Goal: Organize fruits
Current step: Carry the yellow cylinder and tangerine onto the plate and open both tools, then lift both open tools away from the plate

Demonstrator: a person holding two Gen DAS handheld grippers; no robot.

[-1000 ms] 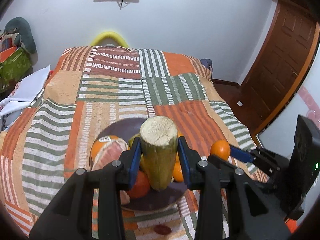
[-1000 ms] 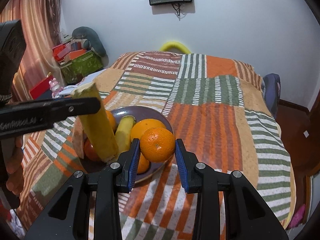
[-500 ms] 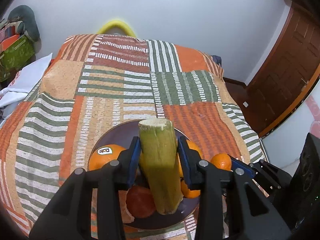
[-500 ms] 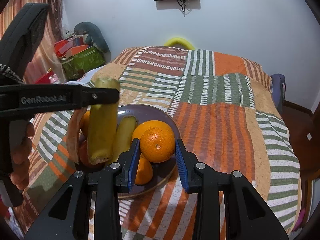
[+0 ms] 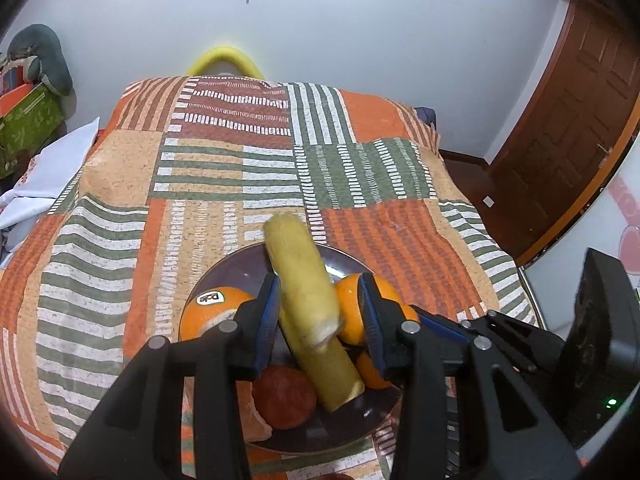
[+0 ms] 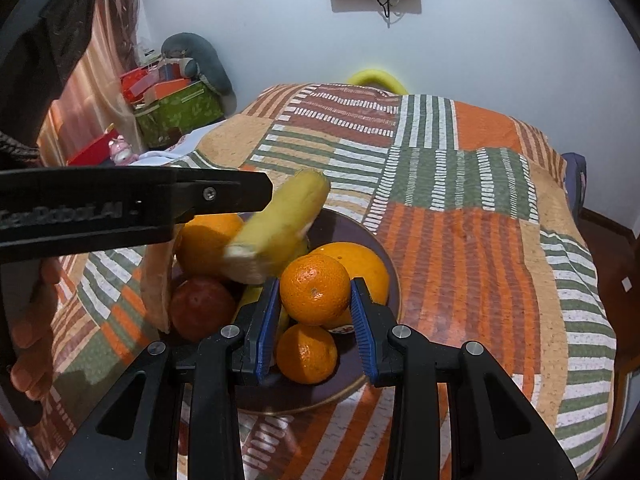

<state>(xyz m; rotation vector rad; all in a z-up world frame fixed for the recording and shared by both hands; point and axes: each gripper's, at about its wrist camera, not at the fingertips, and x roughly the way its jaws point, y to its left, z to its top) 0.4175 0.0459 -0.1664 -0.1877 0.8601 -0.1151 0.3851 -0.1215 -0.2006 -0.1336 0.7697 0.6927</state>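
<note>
Left gripper [image 5: 320, 316] open; yellow stalk [image 5: 306, 284] tilted and blurred between its jaws, over the plate [image 5: 236, 268]. Right gripper [image 6: 314, 312] clamps a mandarin [image 6: 315, 289] just above the plate. Plate sits on a patchwork bedspread [image 5: 224, 168]; white wall, wooden door [image 5: 572, 132]. Plate holds oranges, a red fruit [image 5: 284, 398], another stalk.

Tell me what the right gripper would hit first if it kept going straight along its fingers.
The right gripper has a small orange between its fingers; straight ahead, the larger orange on the plate looks first in line, though depth is hard to judge.
</note>
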